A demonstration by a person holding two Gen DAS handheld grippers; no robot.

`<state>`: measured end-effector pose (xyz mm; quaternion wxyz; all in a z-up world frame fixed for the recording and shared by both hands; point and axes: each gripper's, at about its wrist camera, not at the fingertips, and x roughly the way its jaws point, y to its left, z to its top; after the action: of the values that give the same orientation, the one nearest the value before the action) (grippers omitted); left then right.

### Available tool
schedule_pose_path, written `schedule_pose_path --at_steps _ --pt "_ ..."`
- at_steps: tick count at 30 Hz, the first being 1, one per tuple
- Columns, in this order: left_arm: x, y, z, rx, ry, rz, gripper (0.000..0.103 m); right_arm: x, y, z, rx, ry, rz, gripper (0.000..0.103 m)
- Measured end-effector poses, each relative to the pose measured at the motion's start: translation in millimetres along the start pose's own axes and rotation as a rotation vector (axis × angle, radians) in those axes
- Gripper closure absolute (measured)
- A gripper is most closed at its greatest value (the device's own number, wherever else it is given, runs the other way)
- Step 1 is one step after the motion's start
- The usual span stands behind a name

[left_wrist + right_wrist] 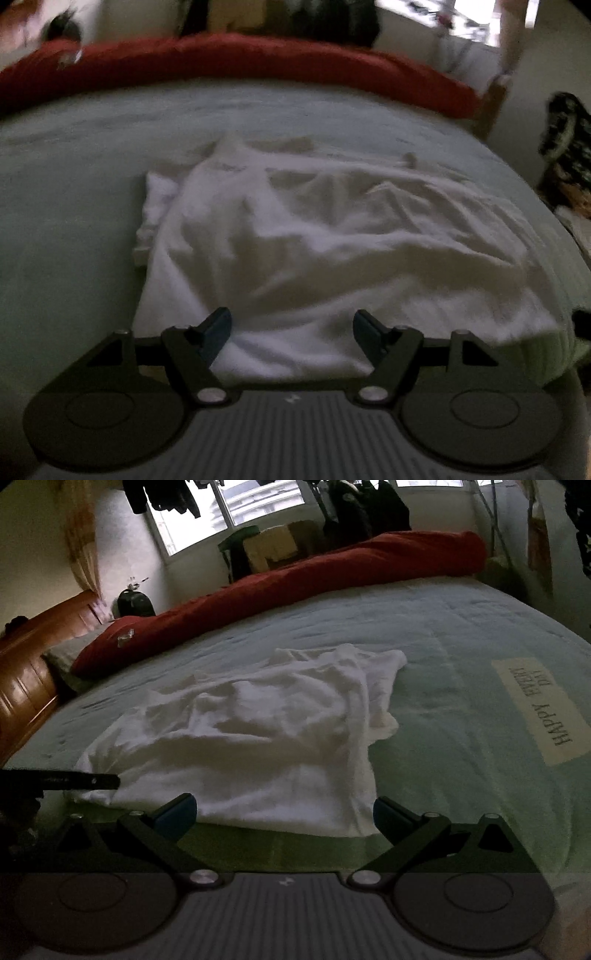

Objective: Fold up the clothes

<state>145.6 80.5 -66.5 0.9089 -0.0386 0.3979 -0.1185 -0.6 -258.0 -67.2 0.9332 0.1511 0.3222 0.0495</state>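
A crumpled white T-shirt lies spread on the pale green bed sheet. In the left wrist view my left gripper hovers over the shirt's near hem, open, with the cloth below the blue-tipped fingers and not pinched. The right wrist view shows the same shirt from its other side. My right gripper stands open at the shirt's near edge, its fingers straddling the hem without pressing it. A black bar, probably part of the left gripper, reaches in from the left by the shirt's corner.
A long red bolster lies along the bed's far side. A wooden headboard stands at the left. The sheet bears a "HAPPY EVERY DAY" patch at the right. Windows and hanging dark clothes are behind the bed.
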Motion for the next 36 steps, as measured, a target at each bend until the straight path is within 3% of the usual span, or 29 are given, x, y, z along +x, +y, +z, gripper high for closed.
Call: schedule_pose_path --at_steps 4,7,11,20,22,24,28,30,32,36 --pt "-22 22 14 -0.048 -0.068 -0.07 0.03 -8 4 2 -0.02 -0.018 -0.005 0.0" --pt "-34 44 30 -0.091 -0.132 -0.072 0.03 -7 6 12 -0.055 -0.042 0.003 0.0" --pt "-29 60 46 -0.125 -0.149 -0.076 0.031 -1 5 30 -0.083 -0.078 0.015 0.0" --pt "40 53 85 -0.109 -0.119 -0.184 0.033 23 -30 44 0.044 -0.097 0.001 0.0" --pt "66 51 89 -0.088 -0.077 -0.107 0.033 26 -38 41 0.067 -0.086 0.008 0.0" --pt "84 49 92 -0.063 -0.05 -0.032 0.048 27 -46 40 0.084 -0.083 0.003 0.0" --pt "67 51 102 -0.001 -0.124 -0.048 0.052 23 -57 44 0.101 -0.106 -0.023 0.0" --pt "56 58 109 0.027 -0.154 -0.021 0.063 20 -61 46 0.102 -0.122 -0.021 0.0" --pt "58 70 111 0.013 -0.129 -0.009 0.072 21 -62 49 0.102 -0.133 -0.015 0.0" --pt "72 84 106 -0.022 -0.063 -0.032 0.079 25 -61 54 0.107 -0.147 -0.004 0.0"
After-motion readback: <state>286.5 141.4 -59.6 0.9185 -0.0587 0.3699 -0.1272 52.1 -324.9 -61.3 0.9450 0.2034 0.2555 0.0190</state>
